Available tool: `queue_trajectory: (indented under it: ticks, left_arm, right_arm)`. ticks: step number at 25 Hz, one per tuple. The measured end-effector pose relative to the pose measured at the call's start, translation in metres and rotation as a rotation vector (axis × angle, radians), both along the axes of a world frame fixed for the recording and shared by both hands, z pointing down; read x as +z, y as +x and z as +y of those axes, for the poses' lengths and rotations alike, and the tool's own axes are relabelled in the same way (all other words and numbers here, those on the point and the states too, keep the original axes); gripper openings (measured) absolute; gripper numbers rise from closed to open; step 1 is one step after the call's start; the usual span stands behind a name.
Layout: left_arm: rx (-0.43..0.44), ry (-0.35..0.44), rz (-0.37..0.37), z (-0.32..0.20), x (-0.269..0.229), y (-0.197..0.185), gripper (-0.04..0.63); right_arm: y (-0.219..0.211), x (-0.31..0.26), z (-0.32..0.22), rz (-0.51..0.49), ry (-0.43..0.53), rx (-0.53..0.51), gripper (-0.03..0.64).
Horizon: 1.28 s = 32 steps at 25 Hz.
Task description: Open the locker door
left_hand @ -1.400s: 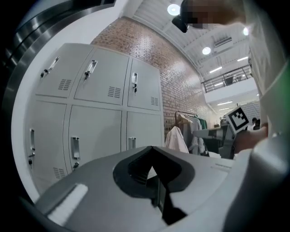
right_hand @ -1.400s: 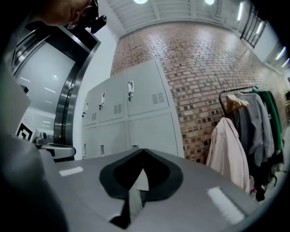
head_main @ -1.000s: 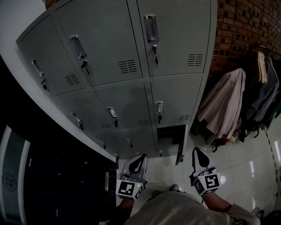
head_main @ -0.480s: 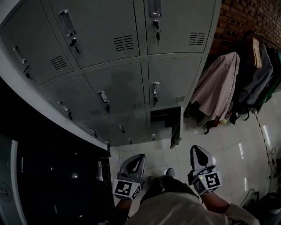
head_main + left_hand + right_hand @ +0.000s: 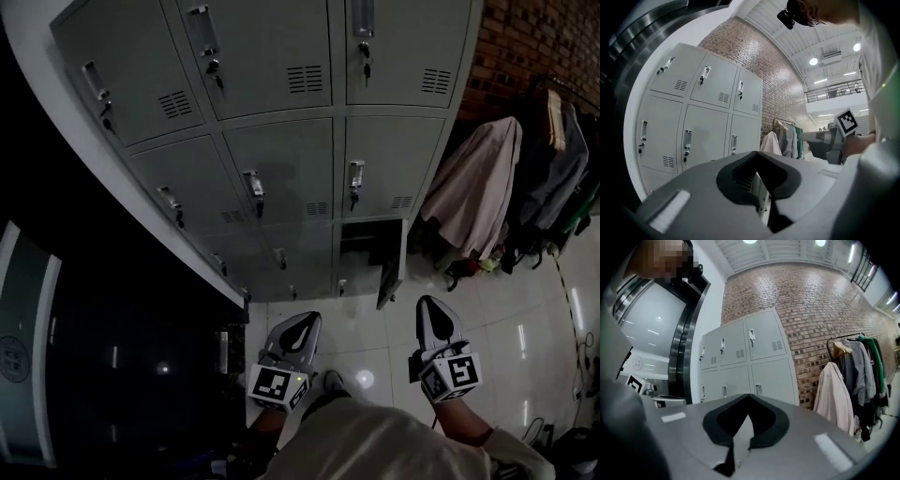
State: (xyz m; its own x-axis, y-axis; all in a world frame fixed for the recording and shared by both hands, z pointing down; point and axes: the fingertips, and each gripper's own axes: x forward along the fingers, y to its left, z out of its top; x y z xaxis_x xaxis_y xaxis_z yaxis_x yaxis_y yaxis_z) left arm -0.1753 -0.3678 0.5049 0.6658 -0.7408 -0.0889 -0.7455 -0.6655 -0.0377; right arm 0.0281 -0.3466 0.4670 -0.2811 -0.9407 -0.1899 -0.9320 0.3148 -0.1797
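A bank of grey lockers (image 5: 281,169) fills the upper head view, each door with a handle and a key. The bottom right locker door (image 5: 391,272) stands ajar, and its dark compartment (image 5: 361,248) shows. My left gripper (image 5: 307,321) and right gripper (image 5: 433,302) hang low in front of the person's body, over the floor and well short of the lockers. Both are shut and hold nothing. The left gripper (image 5: 757,153) faces the lockers (image 5: 708,122). The right gripper (image 5: 749,395) faces the lockers (image 5: 745,357) too.
A clothes rack with a pale coat (image 5: 478,206) and darker garments stands right of the lockers against a brick wall (image 5: 534,47). A dark glass panel (image 5: 94,375) lies to the left. Glossy floor tiles (image 5: 525,328) spread below the grippers.
The head view swung down and then back, so the lockers shifted in the picture. Both grippers kept their place before the body and stayed shut.
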Motion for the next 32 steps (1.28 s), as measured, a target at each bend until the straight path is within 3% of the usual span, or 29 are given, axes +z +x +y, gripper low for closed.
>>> queue_trajectory:
  ticks: [5, 10, 16, 22, 27, 32]
  left_arm:
    - [-0.013, 0.017, -0.004, 0.054, -0.029, 0.007, 0.067]
    - [-0.026, 0.034, -0.011, 0.126, -0.044, 0.028, 0.067]
    - [-0.043, -0.025, 0.004, 0.229, -0.030, 0.056, 0.067]
    - [-0.048, -0.036, -0.035, 0.322, -0.014, 0.085, 0.067]
    - [-0.035, -0.010, -0.036, 0.369, -0.035, 0.098, 0.067]
    - [-0.013, 0.029, -0.034, 0.383, -0.059, 0.105, 0.067]
  right_arm:
    - [0.009, -0.046, 0.059, -0.048, 0.052, -0.006, 0.002]
    - [0.035, -0.044, 0.136, -0.051, 0.040, -0.013, 0.002]
    - [0.065, -0.038, 0.234, -0.046, 0.048, -0.036, 0.002]
    - [0.088, -0.022, 0.322, -0.077, 0.040, -0.032, 0.002]
    - [0.100, -0.028, 0.372, -0.091, 0.030, -0.033, 0.002]
    - [0.101, -0.037, 0.393, -0.055, 0.045, -0.022, 0.002]
